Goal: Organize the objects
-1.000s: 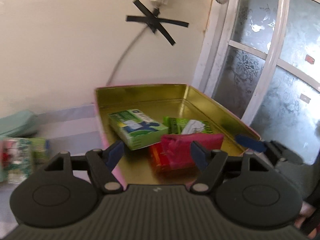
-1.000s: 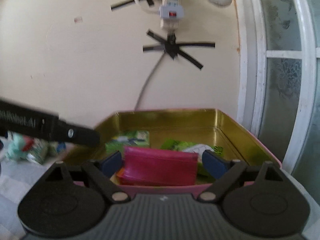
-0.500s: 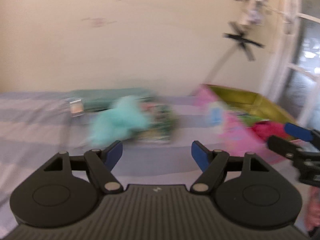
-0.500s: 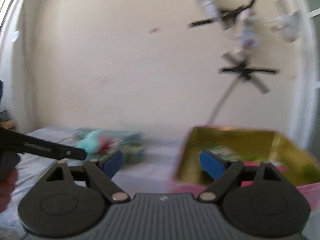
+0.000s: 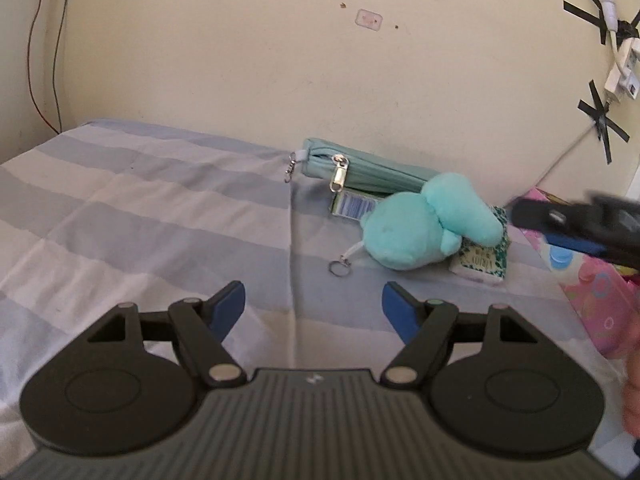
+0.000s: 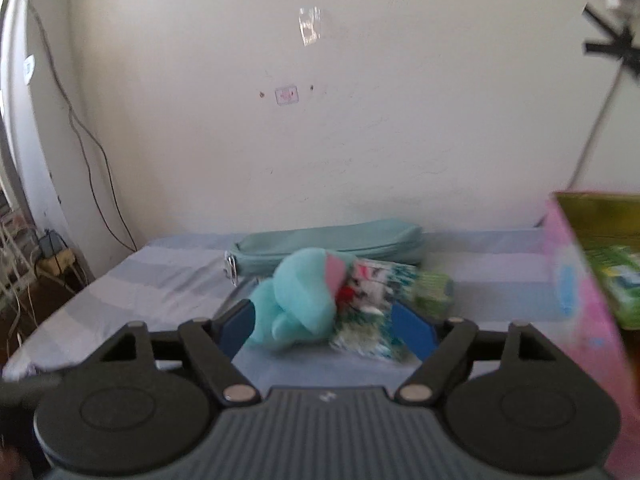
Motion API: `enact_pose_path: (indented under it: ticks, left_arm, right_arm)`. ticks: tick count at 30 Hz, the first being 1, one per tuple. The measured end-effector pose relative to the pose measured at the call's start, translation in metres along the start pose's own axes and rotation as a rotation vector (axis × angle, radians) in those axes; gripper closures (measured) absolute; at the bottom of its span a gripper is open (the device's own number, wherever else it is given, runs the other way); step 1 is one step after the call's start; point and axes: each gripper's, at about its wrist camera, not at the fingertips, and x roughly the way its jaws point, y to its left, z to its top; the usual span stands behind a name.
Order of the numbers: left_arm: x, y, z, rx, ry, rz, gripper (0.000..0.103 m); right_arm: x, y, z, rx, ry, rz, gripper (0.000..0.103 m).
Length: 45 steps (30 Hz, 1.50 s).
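The plush toy [image 5: 424,228], a small turquoise thing with a key ring on a cord, lies on the striped bedsheet [image 5: 140,216] close to the wall, and I see it from both of my cameras. It leans against a flowered tissue pack [image 5: 482,264] on its right, and behind the two lies a long teal zip pouch [image 5: 360,172] with a barcoded packet partly under it. My left gripper [image 5: 314,307] hovers over bare sheet in front of the toy, its blue fingers [image 5: 226,306] spread apart with nothing between them; the toy sits beyond the tips, a little to the right. My right gripper [image 6: 324,326] points straight at the toy [image 6: 300,296], and its jaws have just been closing in somewhat. In the right wrist view the toy and the tissue pack [image 6: 374,308] appear in the gap between the fingers [image 6: 412,330]; the picture is blurred, and I cannot tell whether the pads touch anything, though the jaws stand clearly parted. The pink tin [image 6: 580,300] stands on the bed to the right of the pile, its gold inside holding a green packet. In the left wrist view the other gripper reaches in from the right edge, above the tin's pink side [image 5: 592,292].
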Motion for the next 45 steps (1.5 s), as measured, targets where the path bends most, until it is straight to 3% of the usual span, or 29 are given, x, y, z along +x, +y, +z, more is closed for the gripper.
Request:
enact_pose_path:
  ticks: [5,7,12,15,21,25,31,35,38,41,45]
  left_arm:
    - [-0.003,0.002,0.0,-0.019,-0.018,-0.006,0.026]
    - [-0.004,0.003,0.0,-0.023,-0.023,-0.009,0.026]
    - [-0.003,0.004,0.001,-0.037,-0.013,-0.01,0.026]
    - [-0.003,0.007,0.001,-0.053,-0.011,-0.007,0.026]
    - [0.0,0.021,0.003,-0.136,0.003,-0.004,0.026]
    - [0.003,0.025,0.001,-0.162,0.025,-0.015,0.026]
    - [0.0,0.018,-0.003,-0.122,0.018,-0.014,0.026]
    - [0.002,0.018,-0.004,-0.114,0.021,-0.009,0.026]
    - [0.0,0.016,-0.005,-0.108,0.016,-0.005,0.026]
    - [0.002,0.014,-0.005,-0.097,0.018,-0.005,0.026]
    - [0.004,0.016,-0.005,-0.109,0.024,-0.003,0.026]
  right_arm:
    - [0.041,0.005,0.004,0.03,0.069,-0.009,0.023]
    - [0.054,0.009,0.001,0.02,0.109,-0.006,0.03]
    - [0.052,0.02,-0.002,-0.017,0.087,0.005,0.067]
    - [0.037,0.031,-0.002,-0.082,0.057,0.002,0.073]
    - [-0.03,0.04,0.003,-0.177,-0.085,0.033,0.073]
    - [-0.079,0.042,-0.006,-0.303,-0.131,-0.012,0.073]
    - [-0.112,0.051,-0.047,-0.568,-0.106,-0.157,0.072]
    - [-0.102,0.069,-0.086,-0.694,-0.006,-0.121,0.07]
    - [-0.094,0.096,-0.12,-0.836,-0.023,-0.13,0.058]
    - [-0.091,0.115,-0.14,-0.921,-0.011,-0.079,0.033]
    - [-0.101,0.127,-0.152,-0.93,-0.006,0.027,0.027]
